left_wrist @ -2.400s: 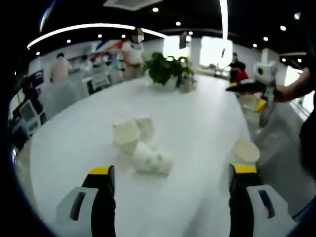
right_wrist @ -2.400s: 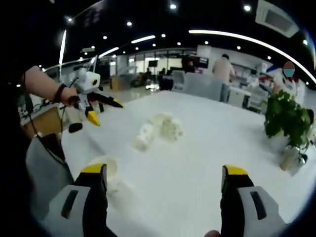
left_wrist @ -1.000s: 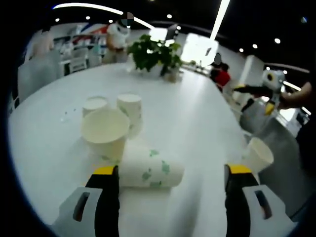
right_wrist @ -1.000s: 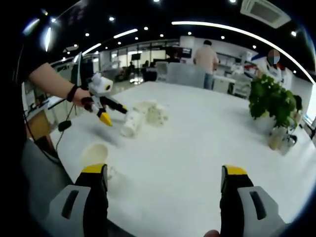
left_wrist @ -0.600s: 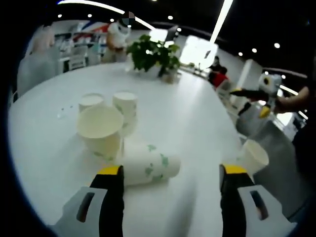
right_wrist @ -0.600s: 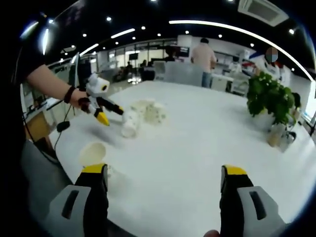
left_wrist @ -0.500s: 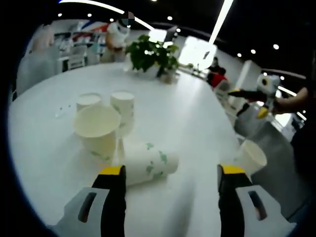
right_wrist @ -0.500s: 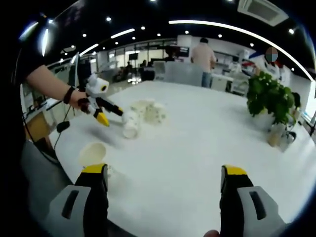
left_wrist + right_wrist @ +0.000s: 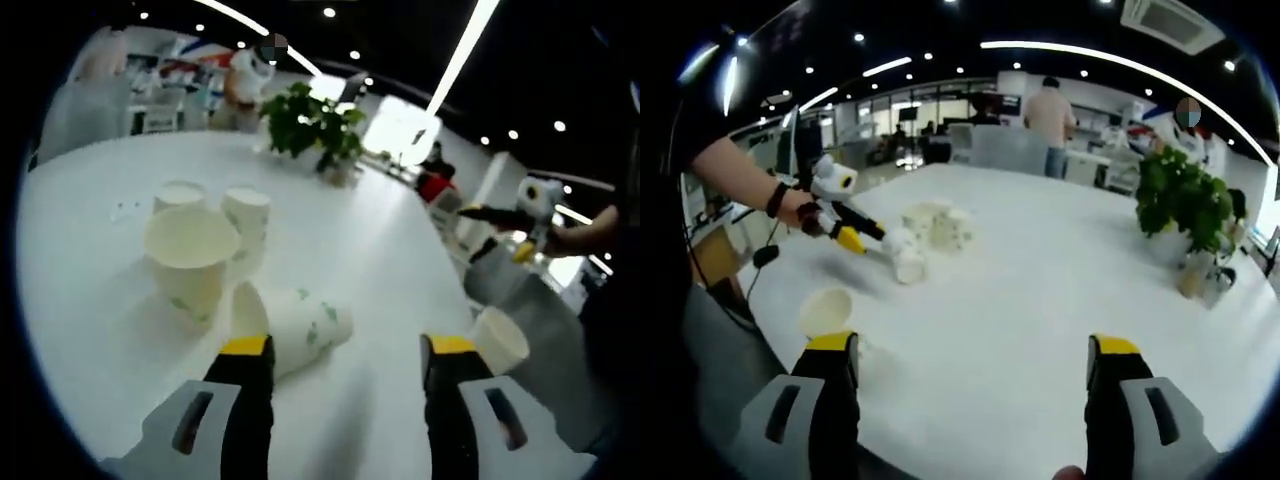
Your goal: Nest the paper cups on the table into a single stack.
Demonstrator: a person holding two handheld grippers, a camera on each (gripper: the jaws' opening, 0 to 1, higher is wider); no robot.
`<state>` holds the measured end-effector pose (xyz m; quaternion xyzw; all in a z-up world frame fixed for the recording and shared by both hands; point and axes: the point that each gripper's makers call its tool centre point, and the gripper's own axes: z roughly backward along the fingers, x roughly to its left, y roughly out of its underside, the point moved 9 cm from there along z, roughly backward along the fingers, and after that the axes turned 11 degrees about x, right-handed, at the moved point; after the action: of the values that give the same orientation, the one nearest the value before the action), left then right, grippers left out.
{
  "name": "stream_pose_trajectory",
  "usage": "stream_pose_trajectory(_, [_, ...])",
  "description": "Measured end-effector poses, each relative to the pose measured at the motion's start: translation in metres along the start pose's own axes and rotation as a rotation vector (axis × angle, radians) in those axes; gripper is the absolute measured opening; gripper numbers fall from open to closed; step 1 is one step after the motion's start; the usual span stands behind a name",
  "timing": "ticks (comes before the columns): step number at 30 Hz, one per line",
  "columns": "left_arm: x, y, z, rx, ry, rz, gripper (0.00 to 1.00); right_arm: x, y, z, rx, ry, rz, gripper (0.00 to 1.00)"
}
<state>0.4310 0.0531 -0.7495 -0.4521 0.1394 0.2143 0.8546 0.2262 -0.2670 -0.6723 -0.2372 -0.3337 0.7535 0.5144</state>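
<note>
A paper cup with green prints (image 9: 297, 325) lies on its side on the white table (image 9: 90, 330), right at my left gripper's (image 9: 347, 346) left jaw; the jaws stand open, with the cup partly between them. Behind it are three upright cups: a wide-mouthed one (image 9: 190, 258) and two farther ones (image 9: 180, 196) (image 9: 246, 214). A lone upright cup (image 9: 498, 340) stands near the table's edge. In the right gripper view, the left gripper (image 9: 862, 240) touches the lying cup (image 9: 908, 264); the lone cup (image 9: 827, 311) sits by my open right gripper (image 9: 974, 346), which holds nothing.
A potted plant (image 9: 1183, 214) with a small glass vase (image 9: 1193, 275) stands at the far side of the table (image 9: 1040, 290). The table's edge runs close beside the lone cup. People and furniture are far behind the table.
My left gripper has come in on the lying cup and its jaws have narrowed a little. The lying cup has swung round beside the left jaw. The right gripper has hardly moved.
</note>
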Motion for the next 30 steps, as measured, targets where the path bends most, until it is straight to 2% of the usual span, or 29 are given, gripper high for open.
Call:
stream_pose_trajectory(4, [-0.0010,0.0027,0.0003,-0.024,0.018,0.037,0.53,0.0001,-0.0009,0.0000,0.001,-0.002,0.000,0.93])
stream_pose_trajectory(6, [0.0000,0.0053,-0.0002,-0.033,0.007,0.027,0.53,0.0002,-0.0010,-0.0001,0.003,-0.002,0.006,0.93])
stream_pose_trajectory(20, [-0.0051,0.0058,-0.0041,-0.036,0.064,0.049,0.36,-0.0005,-0.0015,-0.0034,0.002,-0.009,0.005,0.92])
stream_pose_trajectory(23, [-0.0054,0.0057,-0.0054,-0.040,0.073,0.061,0.30,-0.0010,-0.0018,-0.0030,-0.001,-0.013,0.004,0.93])
stream_pose_trajectory(25, [-0.0053,0.0061,-0.0064,-0.063,0.091,0.078,0.27,-0.0019,-0.0025,-0.0023,-0.009,-0.018,0.014,0.93])
stream_pose_trajectory(30, [-0.0067,0.0097,-0.0093,-0.064,0.106,0.090,0.17,-0.0017,-0.0034,-0.0006,-0.011,-0.022,0.024,0.93])
